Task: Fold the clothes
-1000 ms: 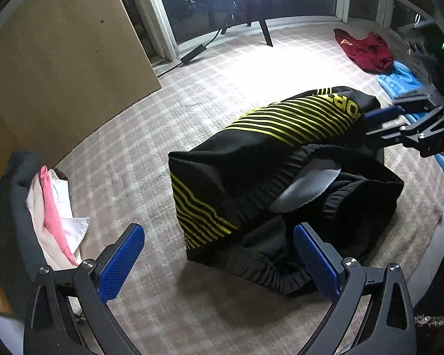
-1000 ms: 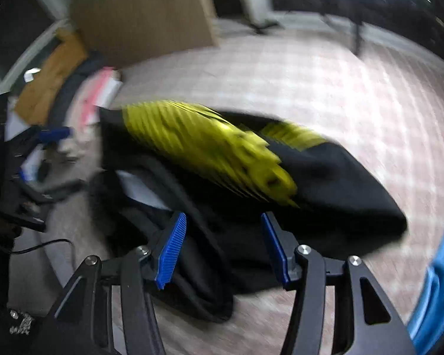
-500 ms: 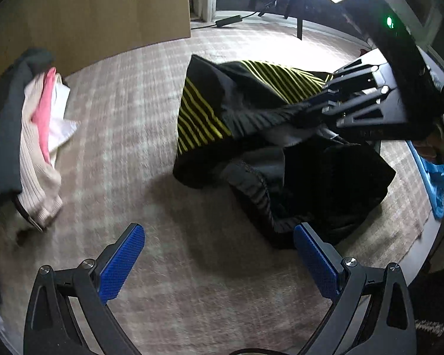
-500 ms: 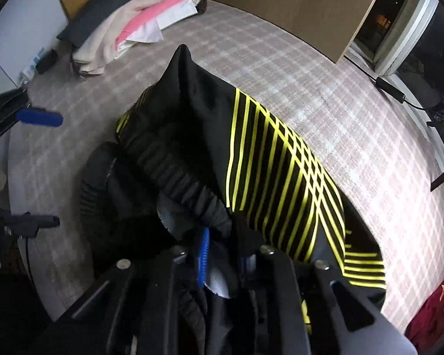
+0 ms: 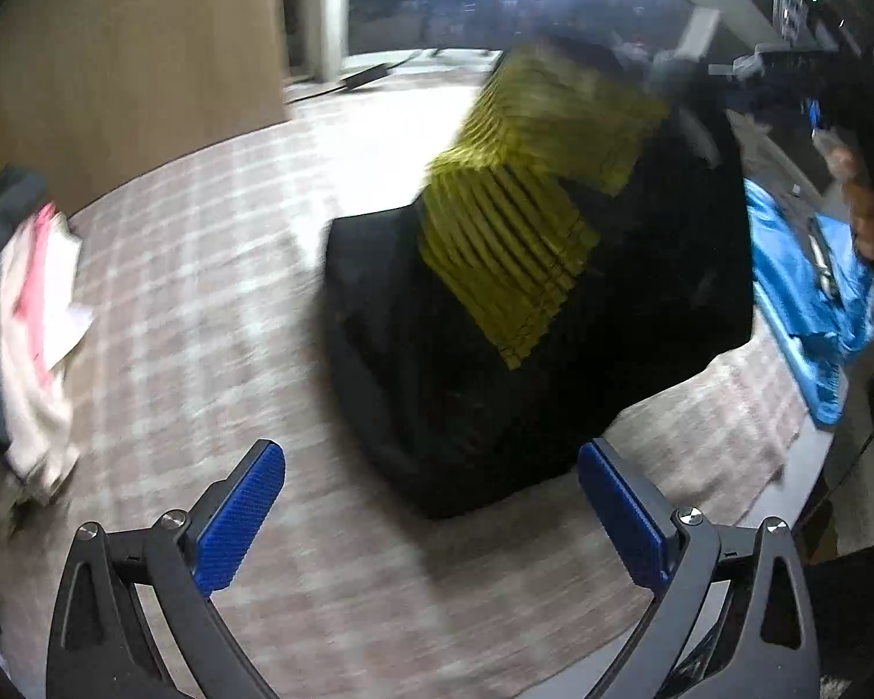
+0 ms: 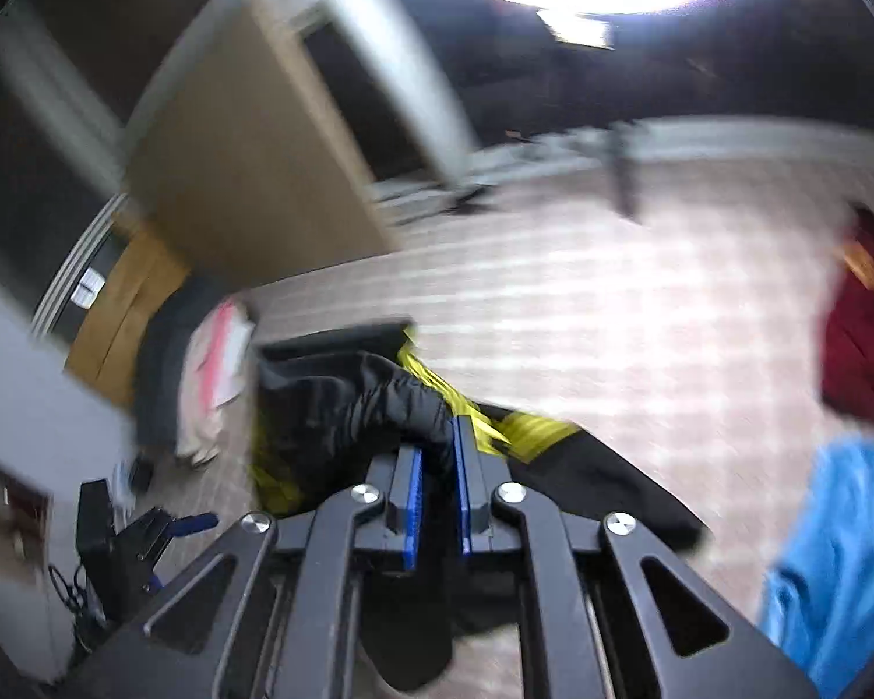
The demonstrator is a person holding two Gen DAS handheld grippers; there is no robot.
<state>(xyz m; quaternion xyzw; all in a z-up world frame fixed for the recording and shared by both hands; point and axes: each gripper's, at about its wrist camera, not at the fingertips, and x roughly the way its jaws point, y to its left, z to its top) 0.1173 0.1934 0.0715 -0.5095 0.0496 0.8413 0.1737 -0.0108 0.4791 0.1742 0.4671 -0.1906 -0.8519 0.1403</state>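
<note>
A black garment with yellow stripes [image 5: 530,303] hangs lifted above the checked cloth surface [image 5: 215,268], blurred by motion. My right gripper [image 6: 435,460] is shut on a black ribbed edge of that garment [image 6: 367,402] and holds it up; in the left wrist view it shows at the top right [image 5: 786,67]. My left gripper [image 5: 431,507] is open and empty, low in front of the hanging garment.
A stack of folded clothes, grey, cream and pink [image 5: 29,303], lies at the left. A blue garment [image 5: 810,291] lies at the right and a dark red one [image 6: 862,343] beyond it. A wooden panel [image 5: 116,58] stands behind. A bright lamp glares overhead.
My right gripper closed on the garment's ribbed edge and has lifted it off the surface. The garment now hangs instead of lying crumpled. My left gripper stays open.
</note>
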